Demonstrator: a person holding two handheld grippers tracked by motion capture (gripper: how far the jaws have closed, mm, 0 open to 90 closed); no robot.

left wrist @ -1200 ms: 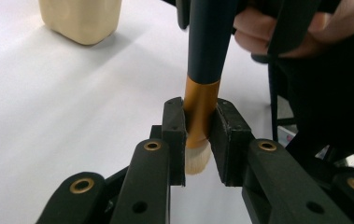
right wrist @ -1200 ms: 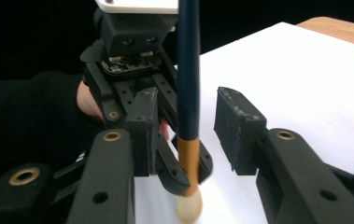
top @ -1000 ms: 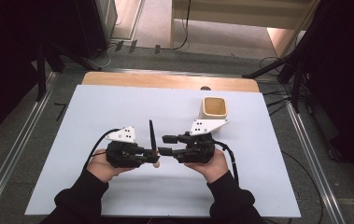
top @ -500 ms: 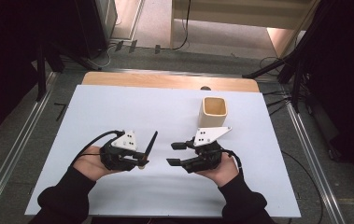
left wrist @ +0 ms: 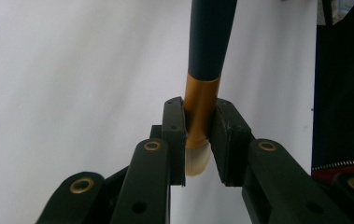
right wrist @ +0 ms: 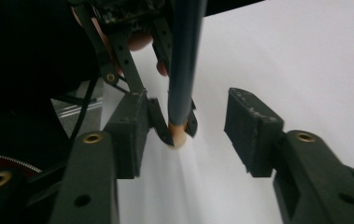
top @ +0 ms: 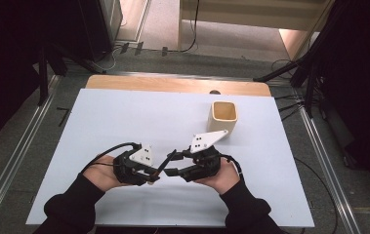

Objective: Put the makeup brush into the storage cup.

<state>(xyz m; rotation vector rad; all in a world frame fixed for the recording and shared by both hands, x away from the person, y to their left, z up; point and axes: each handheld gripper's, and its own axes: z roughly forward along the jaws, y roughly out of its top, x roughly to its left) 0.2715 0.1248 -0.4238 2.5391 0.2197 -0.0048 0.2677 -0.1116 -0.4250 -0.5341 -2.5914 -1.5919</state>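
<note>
A square cream cup stands at about 1 o'clock on the white table; its inside looks empty. The left gripper has its jaws closed on the gold band of a dark brush. The right gripper, facing it, has its jaws wide apart and holds nothing. Grey floor surrounds the table.

Table: centre of the high view, sheet covering all but a strip at 12 o'clock.
Cup: on the sheet, at 1 o'clock from its middle.
Left gripper: at 6 o'clock on the sheet, just left of the right gripper.
Brush: between the two grippers, in the left gripper's jaws, slanting toward 1 o'clock.
Cup to grippers: apart, cup at 1 o'clock from them.
</note>
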